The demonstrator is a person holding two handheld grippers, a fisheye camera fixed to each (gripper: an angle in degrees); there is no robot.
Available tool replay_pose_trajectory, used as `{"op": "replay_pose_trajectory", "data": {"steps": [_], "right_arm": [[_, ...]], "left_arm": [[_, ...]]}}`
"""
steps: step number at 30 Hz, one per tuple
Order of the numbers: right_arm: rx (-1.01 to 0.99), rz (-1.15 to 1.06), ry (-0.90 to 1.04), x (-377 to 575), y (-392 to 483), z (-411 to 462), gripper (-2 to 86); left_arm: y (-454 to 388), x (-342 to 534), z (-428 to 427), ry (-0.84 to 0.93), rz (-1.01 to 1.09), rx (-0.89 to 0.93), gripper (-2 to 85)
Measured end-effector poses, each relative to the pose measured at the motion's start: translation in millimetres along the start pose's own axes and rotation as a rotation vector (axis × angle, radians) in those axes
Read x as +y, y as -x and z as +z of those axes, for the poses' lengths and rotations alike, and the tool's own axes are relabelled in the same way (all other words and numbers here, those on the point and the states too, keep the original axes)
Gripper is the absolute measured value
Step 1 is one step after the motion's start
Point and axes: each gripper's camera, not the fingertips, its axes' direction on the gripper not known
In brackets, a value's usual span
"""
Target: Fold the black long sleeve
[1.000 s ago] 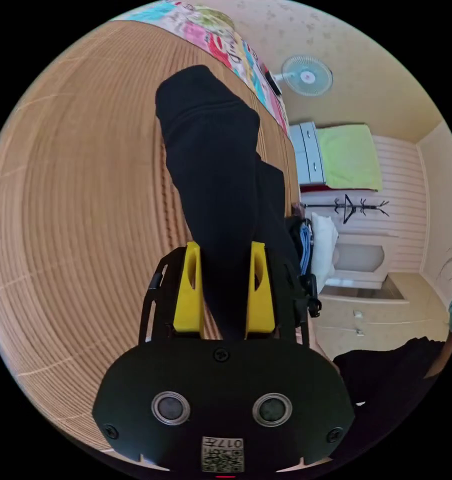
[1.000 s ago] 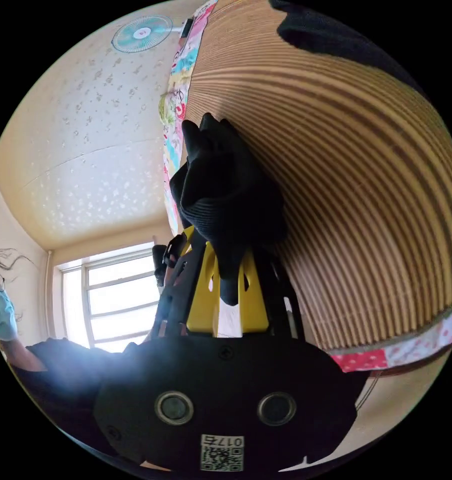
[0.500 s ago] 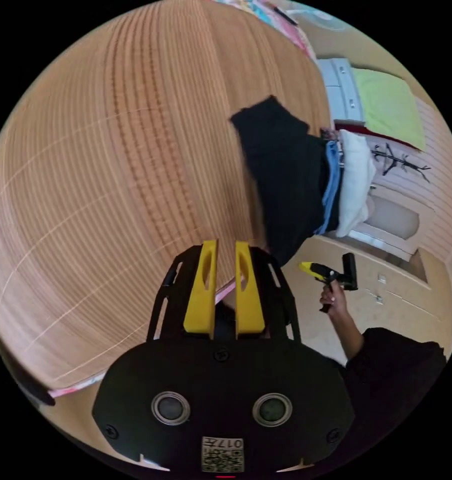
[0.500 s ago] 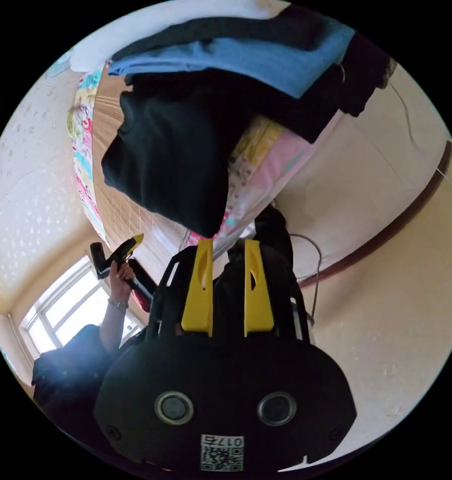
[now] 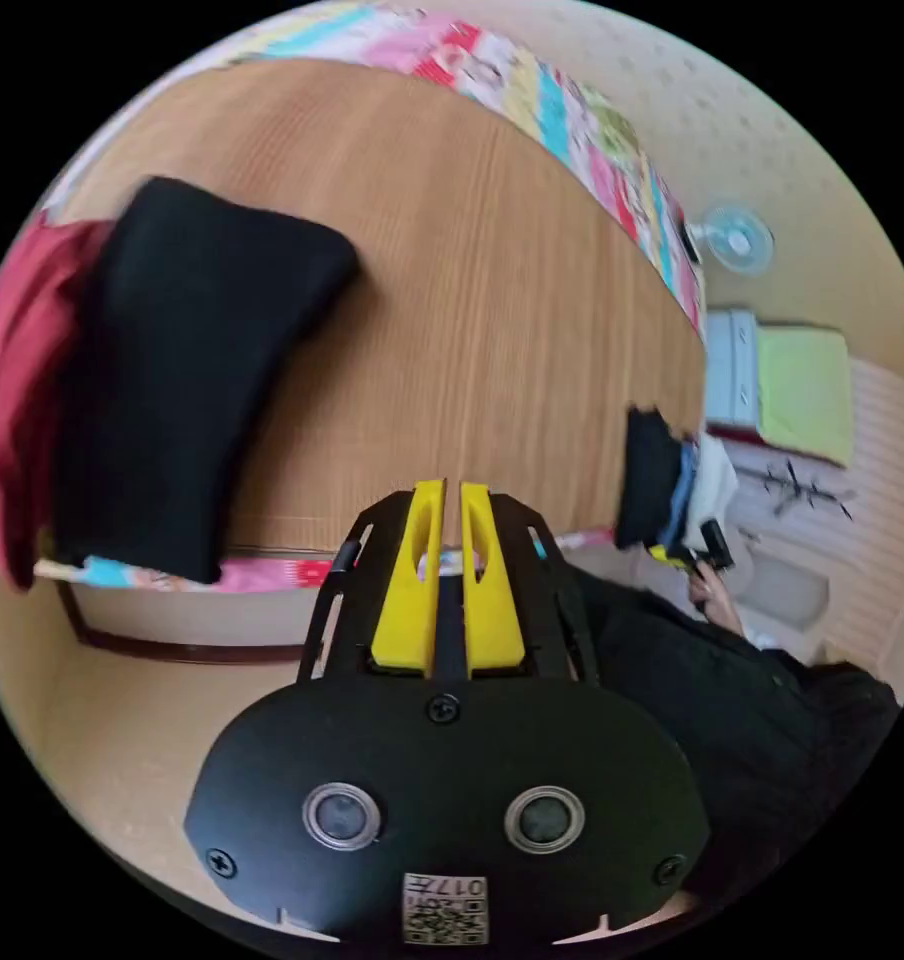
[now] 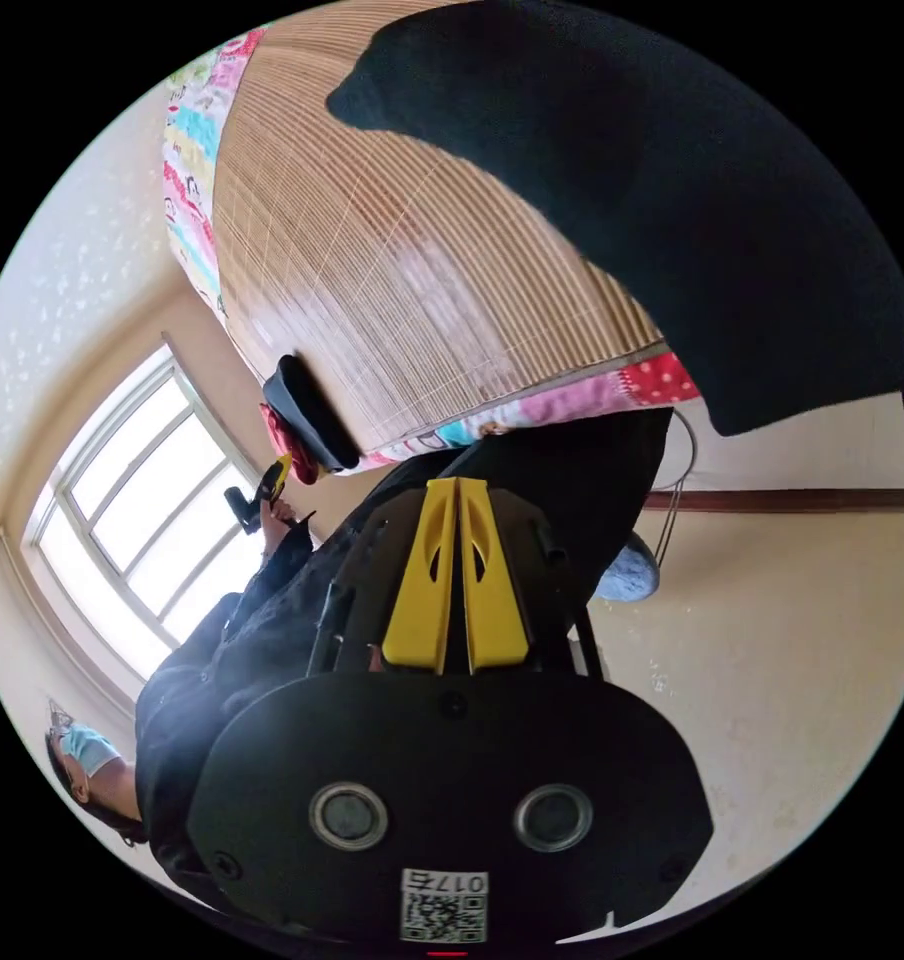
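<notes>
While the left gripper (image 5: 449, 490) hangs over the mat's near edge at about 6 o'clock in the left gripper view, its yellow jaws are pressed almost together with nothing between them. At 9 o'clock a folded black garment (image 5: 177, 370) lies on the bamboo mat (image 5: 492, 330), partly over a red cloth (image 5: 12, 400) at the rim. Towards 3 o'clock a stack of clothes (image 5: 672, 485) sits at the mat's edge, and just below it a hand (image 5: 712, 590) holds the other gripper.

Seen from the right gripper view, a window (image 6: 142, 530) shows at 9 o'clock. The right gripper (image 6: 457, 485), low at 6 o'clock, has its jaws closed on nothing. From 12 to 3 o'clock the black long sleeve (image 6: 692, 220) lies folded on the mat, overhanging its patterned border (image 6: 572, 400).
</notes>
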Motion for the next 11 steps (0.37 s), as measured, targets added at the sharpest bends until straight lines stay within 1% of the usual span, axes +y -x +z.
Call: {"op": "replay_pose_trajectory", "data": {"steps": [1, 4, 6, 9, 11], "right_arm": [[0.028, -0.002, 0.016, -9, 18, 15, 0.6], [0.06, -0.06, 0.025, -25, 64, 56, 0.5], [0.058, -0.104, 0.025, -29, 89, 83, 0.4], [0.055, -0.158, 0.028, -32, 119, 129, 0.4], [0.076, -0.18, 0.023, -34, 133, 162, 0.4]], "left_arm": [[20, 12, -26, -0.093, -0.051, -0.069, 7.2], [72, 28, -71, -0.245, -0.155, -0.2, 11.7], [101, 22, -77, -0.254, -0.177, -0.213, 13.2], [121, 1, -71, -0.251, -0.042, -0.156, 12.0], [125, -13, -57, -0.21, -0.002, -0.195, 12.4]]}}
